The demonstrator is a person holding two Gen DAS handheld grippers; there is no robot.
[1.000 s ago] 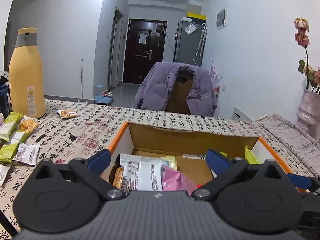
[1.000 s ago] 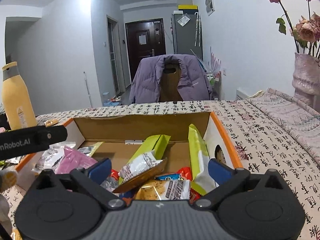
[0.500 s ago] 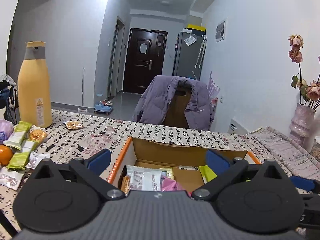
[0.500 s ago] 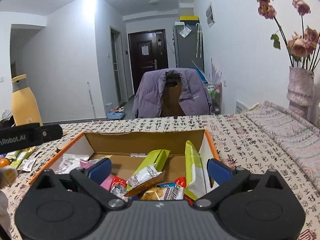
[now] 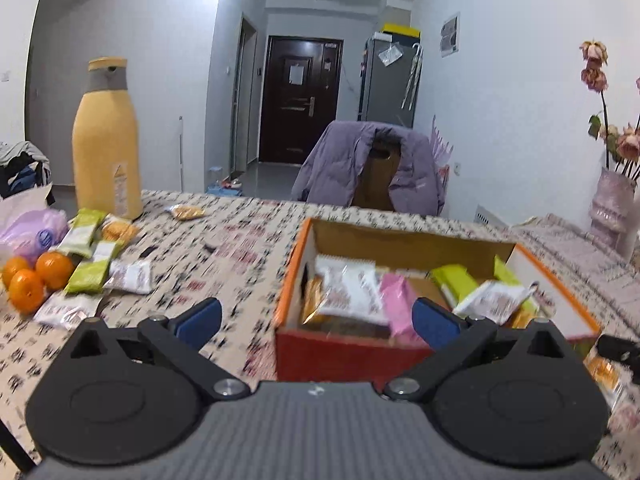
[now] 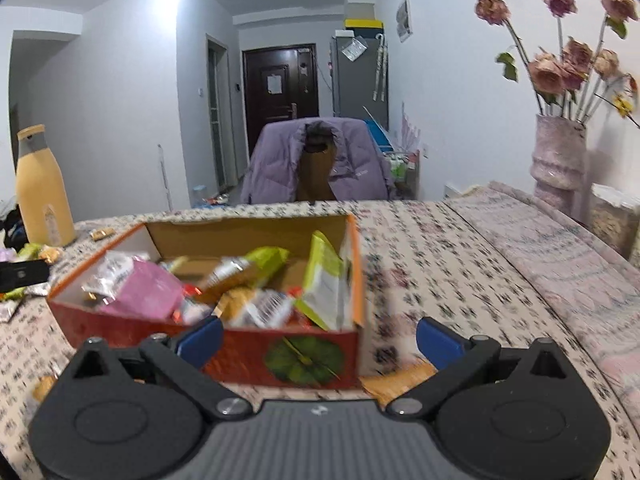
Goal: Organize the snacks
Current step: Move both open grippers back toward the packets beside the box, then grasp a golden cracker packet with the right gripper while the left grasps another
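Left fingers: my left gripper [image 5: 316, 316] is spread wide, empty, short of the snack box [image 5: 348, 350].
Left view: loose snack packets [image 5: 94, 264] lie by the oranges [image 5: 36, 276] and yellow bottle [image 5: 106, 140].
Right fingers: my right gripper [image 6: 320, 338] gapes, holding nothing.
Right view: box heaped; an orange packet [image 6: 400, 382] lies beside it.
Risk: I judge another packet may spill.

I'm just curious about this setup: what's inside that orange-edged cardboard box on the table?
The box holds loose snack packets: a pink one, green ones, and white printed ones. They lie heaped, so whatever is underneath them and most of the box floor are hidden.
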